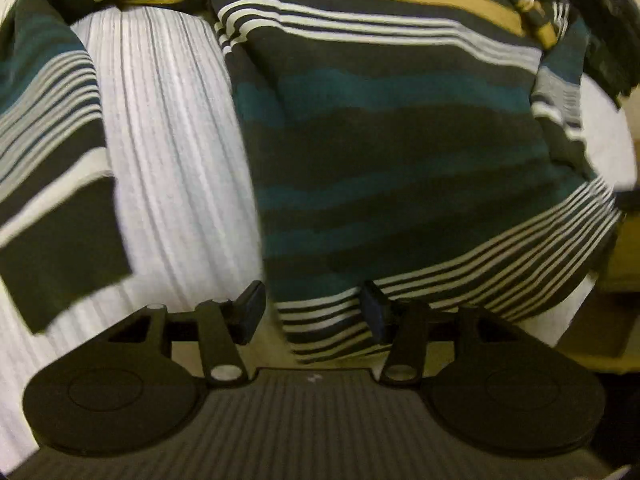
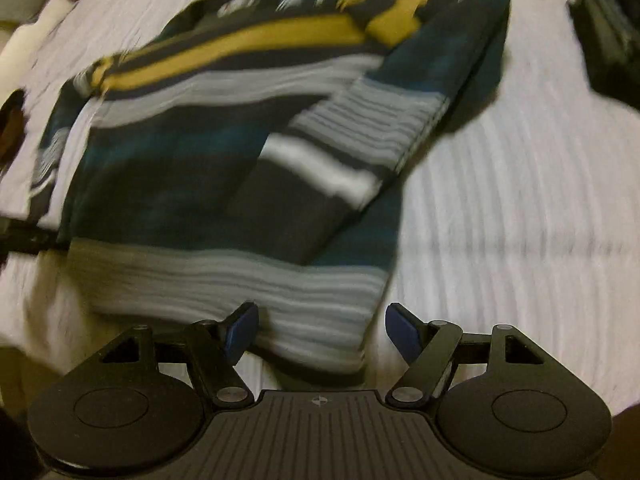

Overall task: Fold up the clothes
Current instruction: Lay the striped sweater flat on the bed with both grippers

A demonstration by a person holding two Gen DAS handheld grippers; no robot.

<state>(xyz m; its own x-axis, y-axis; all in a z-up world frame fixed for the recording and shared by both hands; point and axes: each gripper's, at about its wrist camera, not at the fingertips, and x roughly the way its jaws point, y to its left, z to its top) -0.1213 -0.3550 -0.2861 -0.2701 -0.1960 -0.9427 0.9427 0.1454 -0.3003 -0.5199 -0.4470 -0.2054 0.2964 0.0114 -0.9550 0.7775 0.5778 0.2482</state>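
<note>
A striped shirt [image 1: 400,140] in black, teal, white and mustard bands is spread on a white ribbed bedspread [image 1: 172,140]. In the left wrist view its body fills the middle and right of the frame, with the mustard band running across the top and a run of thin white stripes along the hem at the lower right. One sleeve [image 1: 52,152] is stretched out to the left, apart from the body, with bare bedspread seen between them. In the right wrist view, which is blurred, the shirt [image 2: 192,168] is seen lying on the same bedspread [image 2: 500,200], and the other sleeve [image 2: 340,152] is folded across the body.

The left gripper [image 1: 312,308] is held at the hem corner with its fingers spread apart; the striped hem edge is seen between them, but nothing is clamped. The right gripper [image 2: 320,330] is likewise held wide apart at the near hem, with the grey-and-white striped edge lying between the blue pads [image 2: 402,330], and no pinch is made.

A dark object [image 2: 608,28] is seen at the upper right edge, too blurred to be identified. No brand, label or legible writing is seen on the shirt; only a small crosshair mark [image 2: 319,400] is seen on the right gripper's body.
</note>
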